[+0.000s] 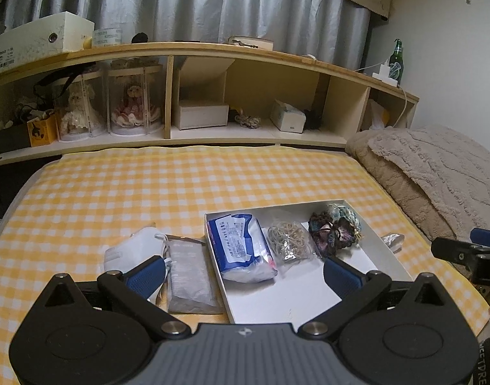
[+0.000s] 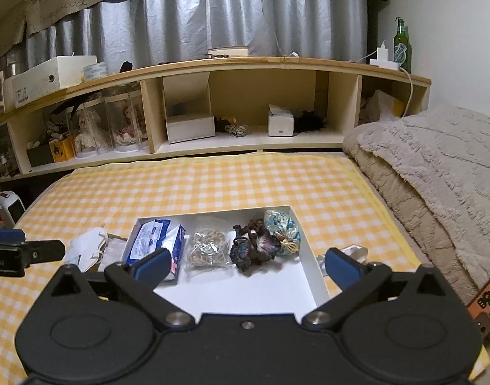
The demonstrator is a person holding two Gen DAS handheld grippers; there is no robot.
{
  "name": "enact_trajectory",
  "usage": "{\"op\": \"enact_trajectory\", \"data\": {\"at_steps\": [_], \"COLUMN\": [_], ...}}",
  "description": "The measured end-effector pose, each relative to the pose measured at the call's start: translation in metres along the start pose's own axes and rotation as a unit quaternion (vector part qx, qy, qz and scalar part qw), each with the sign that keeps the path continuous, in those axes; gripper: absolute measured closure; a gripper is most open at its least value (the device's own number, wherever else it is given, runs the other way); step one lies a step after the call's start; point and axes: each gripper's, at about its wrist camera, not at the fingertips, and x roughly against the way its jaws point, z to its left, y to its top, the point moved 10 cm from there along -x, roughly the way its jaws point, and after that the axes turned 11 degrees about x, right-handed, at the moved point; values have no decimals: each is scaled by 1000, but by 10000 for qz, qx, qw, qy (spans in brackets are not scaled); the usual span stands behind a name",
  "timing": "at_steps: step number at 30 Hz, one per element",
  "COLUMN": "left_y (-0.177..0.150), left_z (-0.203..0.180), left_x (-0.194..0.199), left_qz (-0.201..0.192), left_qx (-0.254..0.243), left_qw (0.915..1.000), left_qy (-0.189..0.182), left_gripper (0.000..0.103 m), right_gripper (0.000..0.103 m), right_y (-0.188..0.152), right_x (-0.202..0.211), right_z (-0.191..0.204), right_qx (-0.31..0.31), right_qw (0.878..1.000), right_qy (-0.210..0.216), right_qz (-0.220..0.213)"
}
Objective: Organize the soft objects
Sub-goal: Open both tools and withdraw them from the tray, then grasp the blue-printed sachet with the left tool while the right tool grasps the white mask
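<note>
A shallow white box (image 1: 367, 266) (image 2: 245, 292) lies on the yellow checked bedspread. In it, left to right, are a blue tissue pack (image 1: 240, 247) (image 2: 155, 240), a clear bag of rubber bands (image 1: 288, 239) (image 2: 208, 248), a dark scrunchie (image 1: 331, 232) (image 2: 254, 250) and a light blue patterned pouch (image 1: 344, 213) (image 2: 282, 227). Left of the box lie a white face mask (image 1: 132, 248) (image 2: 84, 247) and a grey packet (image 1: 187, 276). My left gripper (image 1: 245, 272) is open above the box's near left part. My right gripper (image 2: 246, 266) is open over the box's bare near half. Neither holds anything.
A crumpled clear wrapper (image 1: 394, 240) (image 2: 347, 253) lies just right of the box. A folded beige blanket (image 1: 437, 176) (image 2: 437, 176) fills the right side. Behind the bed runs a wooden shelf (image 2: 245, 64) with boxes, dolls in clear cases and a green bottle (image 2: 402, 43).
</note>
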Motion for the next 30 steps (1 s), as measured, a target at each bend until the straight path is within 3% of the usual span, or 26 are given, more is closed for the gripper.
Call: {"op": "enact_trajectory", "data": {"at_steps": [12, 18, 25, 30], "left_y": [-4, -1, 14, 14], "left_z": [23, 35, 73, 108], "left_x": [8, 3, -6, -27], "left_qz": [-310, -267, -322, 7], "left_qx": [14, 56, 125, 372], "left_qw": [9995, 9996, 9986, 9981], "left_qy": [8, -47, 389, 485], "left_gripper": [0, 0, 0, 0], "right_gripper": [0, 0, 0, 0], "right_y": [0, 1, -10, -10], "right_x": [4, -3, -25, -28], "right_z": [8, 11, 33, 46], "right_qx": [-4, -142, -259, -35], "right_qw": [9995, 9994, 9995, 9996], "right_qy": [-262, -248, -201, -214], "right_qz": [-165, -183, -14, -174]}}
